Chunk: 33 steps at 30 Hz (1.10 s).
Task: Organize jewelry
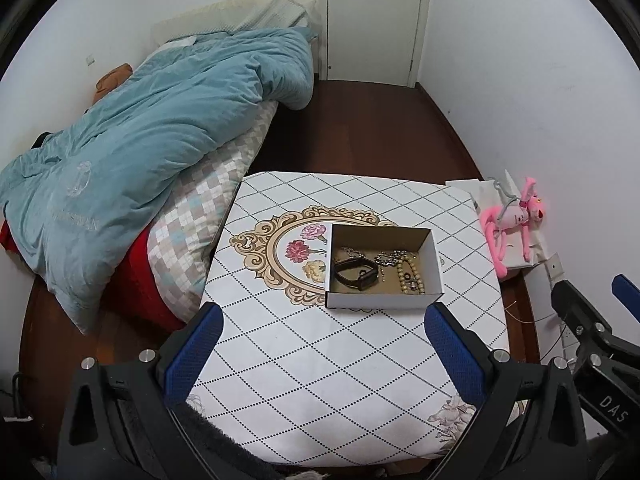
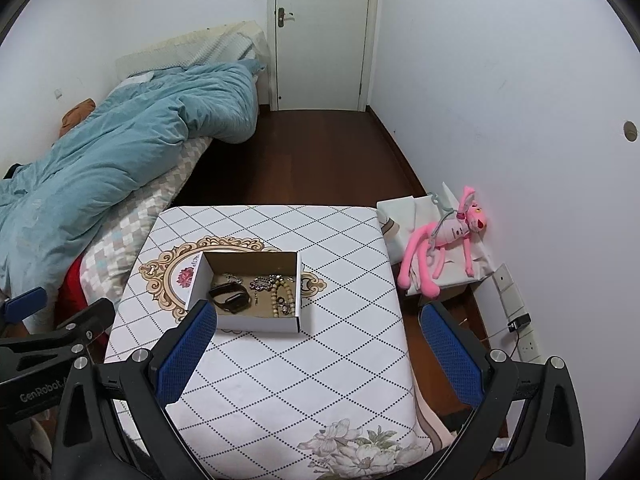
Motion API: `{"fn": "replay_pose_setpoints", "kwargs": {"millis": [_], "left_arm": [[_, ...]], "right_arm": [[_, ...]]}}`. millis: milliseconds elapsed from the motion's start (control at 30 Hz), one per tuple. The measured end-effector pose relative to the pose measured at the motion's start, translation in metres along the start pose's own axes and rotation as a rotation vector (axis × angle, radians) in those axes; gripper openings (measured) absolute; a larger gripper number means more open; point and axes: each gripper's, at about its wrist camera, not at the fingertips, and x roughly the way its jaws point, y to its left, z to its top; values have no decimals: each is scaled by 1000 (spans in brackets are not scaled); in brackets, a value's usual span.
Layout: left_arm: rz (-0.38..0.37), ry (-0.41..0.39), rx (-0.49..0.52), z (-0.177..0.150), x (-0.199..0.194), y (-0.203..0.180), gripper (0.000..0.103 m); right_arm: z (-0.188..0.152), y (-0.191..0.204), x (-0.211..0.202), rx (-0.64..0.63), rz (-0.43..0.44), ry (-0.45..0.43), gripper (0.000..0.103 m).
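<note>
Jewelry (image 1: 400, 268) is lying gathered in a cardboard box (image 1: 384, 303) on the table (image 1: 320, 360), apparently to keep it together; left gripper (image 1: 320, 356) and right gripper (image 2: 316, 356) are hovering nearby, spread wide, holding nothing.

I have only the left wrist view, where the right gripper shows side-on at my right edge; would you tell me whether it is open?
Observer: Yes. In its own view the right gripper is open, blue pads wide apart, with nothing between them.
Operator: Thank you. How does it line up with the box?
Observer: Its left pad overlaps the near left corner of the cardboard box in the picture. I cannot tell whether they touch.
Operator: Is there anything along the right wall that its body hides from me?
Observer: A black adapter sits at the wall sockets, nearer than the pink plush toy.
</note>
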Motion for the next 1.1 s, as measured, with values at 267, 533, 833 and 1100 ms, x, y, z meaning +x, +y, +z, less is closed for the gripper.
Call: {"fn": "replay_pose_setpoints", "kwargs": {"millis": [267,533,833,1100], "left_arm": [[13,30,3,4,14,4,103],[17,33,5,5,16,5,103],[10,38,3,3,17,5,103],[10,42,5,2,20,7,103]], "right_arm": [[8,5,18,-15,-8,35,103],[5,8,28,-17,-1,65,103],[6,8,29,-22,1,75,103],[5,10,32,-26,5,85,103]]}}
